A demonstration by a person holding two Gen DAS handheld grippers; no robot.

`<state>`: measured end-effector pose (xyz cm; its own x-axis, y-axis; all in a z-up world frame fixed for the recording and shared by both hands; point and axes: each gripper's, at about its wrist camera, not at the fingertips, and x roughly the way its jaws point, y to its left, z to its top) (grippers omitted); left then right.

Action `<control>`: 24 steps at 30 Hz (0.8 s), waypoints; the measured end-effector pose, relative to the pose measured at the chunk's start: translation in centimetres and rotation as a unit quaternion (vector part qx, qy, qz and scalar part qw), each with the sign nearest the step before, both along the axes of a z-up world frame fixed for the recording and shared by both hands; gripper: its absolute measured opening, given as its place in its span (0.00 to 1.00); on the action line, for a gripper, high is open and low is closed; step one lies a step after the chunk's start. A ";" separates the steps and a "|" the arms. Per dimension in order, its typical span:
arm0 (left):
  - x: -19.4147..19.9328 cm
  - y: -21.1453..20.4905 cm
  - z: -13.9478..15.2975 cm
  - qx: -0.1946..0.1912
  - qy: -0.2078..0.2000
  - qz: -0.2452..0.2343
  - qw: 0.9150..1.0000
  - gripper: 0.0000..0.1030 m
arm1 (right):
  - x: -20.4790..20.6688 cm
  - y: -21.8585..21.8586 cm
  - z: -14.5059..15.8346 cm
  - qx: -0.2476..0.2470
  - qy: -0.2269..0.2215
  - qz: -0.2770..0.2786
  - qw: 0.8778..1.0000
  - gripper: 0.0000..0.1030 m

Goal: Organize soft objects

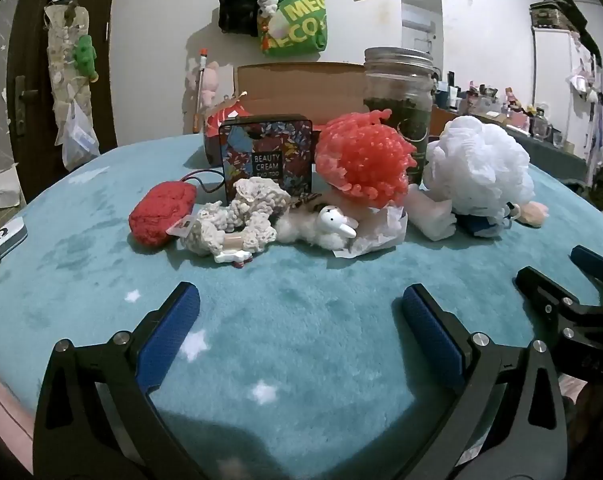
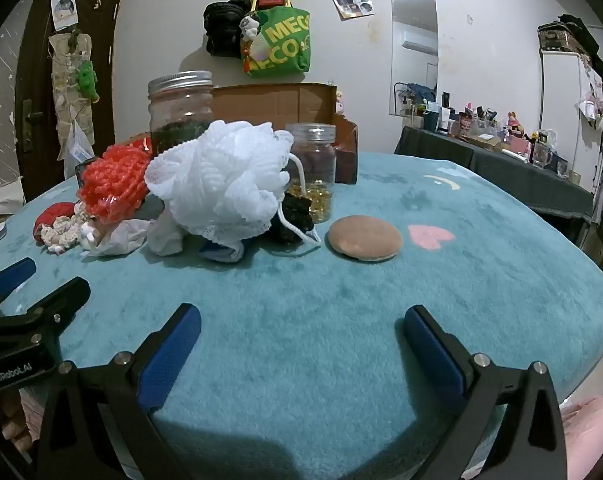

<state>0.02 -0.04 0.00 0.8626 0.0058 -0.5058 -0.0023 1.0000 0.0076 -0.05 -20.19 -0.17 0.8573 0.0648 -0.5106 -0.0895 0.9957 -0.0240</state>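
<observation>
Left wrist view: both tongs (image 1: 299, 308) gape wide and empty, soft objects (image 1: 361, 160) heaped mid-worktop (image 1: 301, 360) toward its far edge. Grabbing the white mesh puff (image 2: 217, 184) could topple the glass jar (image 2: 181, 112) behind.

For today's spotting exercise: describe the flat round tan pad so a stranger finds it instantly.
Start at the teal plush blanket, then find the fluffy white mesh bath pouf. Right of it, before the small clear jar, lies the flat round tan pad, apart from the pile, beside a pink heart print.
</observation>
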 end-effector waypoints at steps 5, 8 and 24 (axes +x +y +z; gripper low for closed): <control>0.0 -0.1 0.0 0.000 -0.004 -0.004 1.000 1.00 | 0.0 0.0 0.0 -0.001 0.002 0.000 1.000 1.00; 0.0 -0.3 0.0 -0.001 -0.004 -0.006 1.000 1.00 | 0.0 0.0 0.0 0.000 0.002 0.000 1.000 1.00; 0.1 -0.1 -0.3 -0.003 -0.004 -0.001 1.000 1.00 | 0.0 0.0 0.0 0.000 0.002 0.000 1.000 1.00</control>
<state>0.14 -0.14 -0.30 0.8663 0.0012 -0.4995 -0.0003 1.0000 0.0019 -0.06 -20.19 -0.16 0.8549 0.0656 -0.5146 -0.0905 0.9956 -0.0233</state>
